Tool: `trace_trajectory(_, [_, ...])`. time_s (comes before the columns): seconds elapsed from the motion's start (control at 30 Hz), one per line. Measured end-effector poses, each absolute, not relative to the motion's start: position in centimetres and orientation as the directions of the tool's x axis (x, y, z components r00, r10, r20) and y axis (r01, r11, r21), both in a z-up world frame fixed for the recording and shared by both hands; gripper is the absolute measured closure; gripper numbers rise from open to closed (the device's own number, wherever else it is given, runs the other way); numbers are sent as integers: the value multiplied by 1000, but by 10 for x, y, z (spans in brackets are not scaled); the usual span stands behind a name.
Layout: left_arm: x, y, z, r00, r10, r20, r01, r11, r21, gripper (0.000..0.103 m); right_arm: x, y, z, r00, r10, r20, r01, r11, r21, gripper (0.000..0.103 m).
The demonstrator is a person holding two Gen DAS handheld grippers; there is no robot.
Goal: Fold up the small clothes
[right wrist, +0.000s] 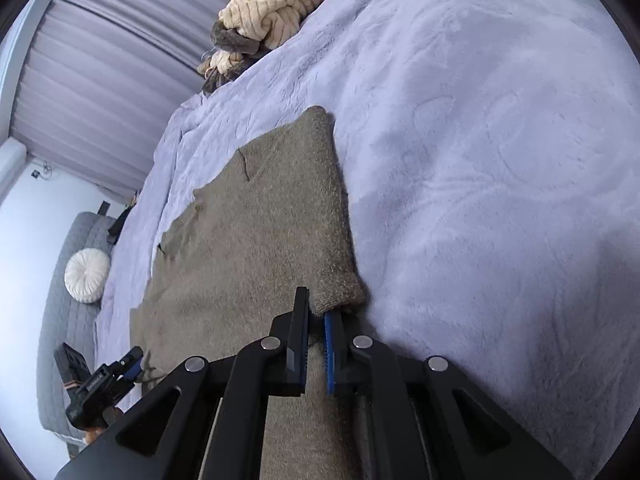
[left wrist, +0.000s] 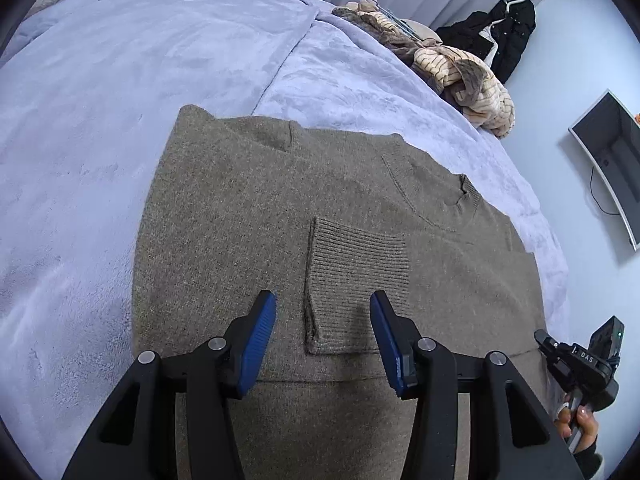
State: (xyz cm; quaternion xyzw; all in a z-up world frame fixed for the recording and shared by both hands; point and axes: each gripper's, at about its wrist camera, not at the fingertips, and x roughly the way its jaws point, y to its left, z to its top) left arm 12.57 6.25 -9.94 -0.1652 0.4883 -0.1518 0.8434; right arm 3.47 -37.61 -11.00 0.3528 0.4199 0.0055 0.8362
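Lying flat on a lavender plush bed cover (left wrist: 100, 128), the grey-brown knit sweater (left wrist: 240, 208) is partly folded: its long axis runs away from the left wrist camera, its neckline (left wrist: 436, 196) sits toward the far right, and one ribbed cuff (left wrist: 356, 280) is laid across the body. The left gripper (left wrist: 323, 320) tilts down over that cuff with its blue pads (left wrist: 258, 344) spread apart on either side of it, pressing on nothing. The right gripper (right wrist: 318, 316) slants down at the sweater's folded corner (right wrist: 338, 292), jaws drawn together and pinching the knit edge. A person's hand (left wrist: 578, 426) grips the right gripper's handle at the sweater's right side. A striped beige bundle (right wrist: 280, 4) lies at the bed's far edge.
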Motion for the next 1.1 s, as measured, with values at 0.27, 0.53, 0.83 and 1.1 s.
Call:
trace_trajectory(0.27, [119, 58, -76, 508, -396, -765, 117, 911, -395, 52, 10, -387, -86, 669, 270, -693, 310, 746, 590, 56])
trace_trajectory(0.53, [129, 43, -97, 390, -391, -834, 111, 919, -379, 93, 29, -379, -107, 648, 470, -599, 290, 575, 765, 56])
trace_trajectory(0.83, [112, 54, -98, 421, -351, -836, 113, 935, -336, 95, 39, -368, -121, 602, 377, -704, 307, 705, 640, 97])
trace_trajectory(1.1, [95, 72, -66, 523, -284, -804, 100, 957, -273, 95, 14, -377, -93, 605, 314, -731, 283, 774, 566, 94])
